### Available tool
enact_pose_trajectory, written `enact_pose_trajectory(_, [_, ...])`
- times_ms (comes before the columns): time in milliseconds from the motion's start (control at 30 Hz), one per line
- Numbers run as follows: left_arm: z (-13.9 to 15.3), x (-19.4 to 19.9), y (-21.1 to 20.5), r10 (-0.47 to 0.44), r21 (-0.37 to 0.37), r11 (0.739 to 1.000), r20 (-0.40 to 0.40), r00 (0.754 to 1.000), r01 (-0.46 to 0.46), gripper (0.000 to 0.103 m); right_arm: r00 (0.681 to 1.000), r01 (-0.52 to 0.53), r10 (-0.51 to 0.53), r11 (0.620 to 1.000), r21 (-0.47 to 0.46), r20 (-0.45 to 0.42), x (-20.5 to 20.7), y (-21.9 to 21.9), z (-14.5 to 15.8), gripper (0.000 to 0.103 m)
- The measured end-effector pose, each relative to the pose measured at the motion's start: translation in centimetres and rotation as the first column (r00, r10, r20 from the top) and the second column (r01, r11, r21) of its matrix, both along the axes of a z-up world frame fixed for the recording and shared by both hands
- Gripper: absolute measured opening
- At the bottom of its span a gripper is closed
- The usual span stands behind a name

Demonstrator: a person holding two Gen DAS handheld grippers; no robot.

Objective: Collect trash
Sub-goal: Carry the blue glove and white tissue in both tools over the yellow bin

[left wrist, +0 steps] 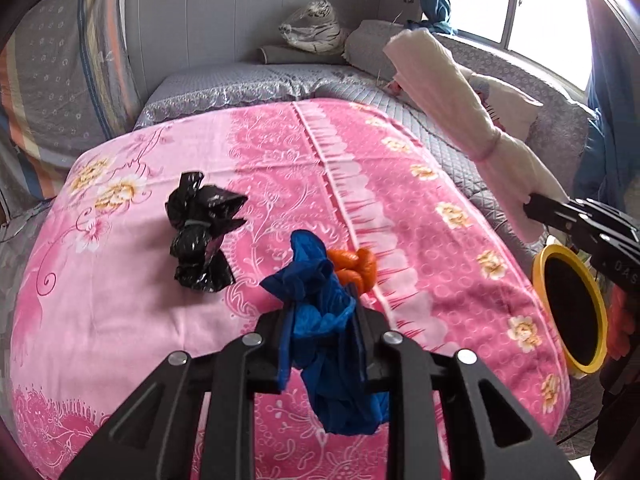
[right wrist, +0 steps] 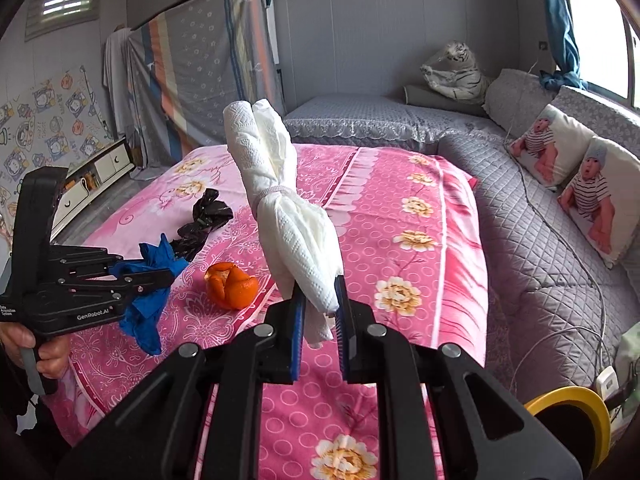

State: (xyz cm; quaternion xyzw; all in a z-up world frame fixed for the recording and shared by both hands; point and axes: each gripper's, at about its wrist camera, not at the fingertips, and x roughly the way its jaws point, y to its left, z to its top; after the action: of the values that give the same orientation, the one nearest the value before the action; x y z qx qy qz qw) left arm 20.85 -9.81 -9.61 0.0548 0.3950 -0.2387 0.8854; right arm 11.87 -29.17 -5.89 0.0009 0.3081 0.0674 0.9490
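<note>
Left gripper point(left wrist: 320, 316), low centre of its own view, is clamped on a crumpled blue plastic bag point(left wrist: 324, 320) that hangs below the fingers; right gripper point(right wrist: 319, 308) pinches the lower end of a white paper wad point(right wrist: 280, 200) tied at its middle, standing up mid-frame; on the pink floral sheet point(right wrist: 400, 208) lie a black bag point(left wrist: 200, 232), left of centre, and orange peel point(right wrist: 232, 286) beside the blue bag; a yellow-rimmed bin point(left wrist: 572, 312) sits at the right edge.
</note>
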Motion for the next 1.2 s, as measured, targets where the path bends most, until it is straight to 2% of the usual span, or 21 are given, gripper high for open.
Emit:
enact_pose_trajectory(300, [7.1, -3.1, -4.1, -0.087, -0.094, 0.990, 0.139, 0.986, 0.101, 0.022, 0.986, 0.129, -0.130, 0.991, 0.021, 0.106, -5.7, -4.4, 3.3, 0.013])
enact_pose_trajectory(533, [11.4, -6.3, -9.7, -0.171, -0.119, 0.972, 0.240, 0.956, 0.204, 0.022, 0.954, 0.262, -0.267, 0.963, 0.056, 0.135, -10.1, -8.6, 3.7, 0.013])
enact_pose_trajectory(767, [12.8, -9.3, -16.2, -0.276, -0.110, 0.942, 0.284, 0.919, 0.316, 0.022, 0.891, 0.421, -0.429, 0.903, 0.087, 0.150, -14.0, -13.0, 3.0, 0.013])
enact_pose_trajectory(967, [12.3, -11.2, -20.9, -0.360, -0.101, 0.910, 0.292, 0.886, 0.403, 0.022, 0.829, 0.527, -0.541, 0.840, 0.126, 0.142, -17.1, -16.2, 1.5, 0.013])
enact_pose_trajectory(1200, [11.2, -13.1, -25.4, -0.435, -0.069, 0.877, 0.309, 0.846, 0.476, 0.022, 0.738, 0.652, -0.667, 0.743, 0.153, 0.096, -19.7, -20.2, -1.2, 0.013])
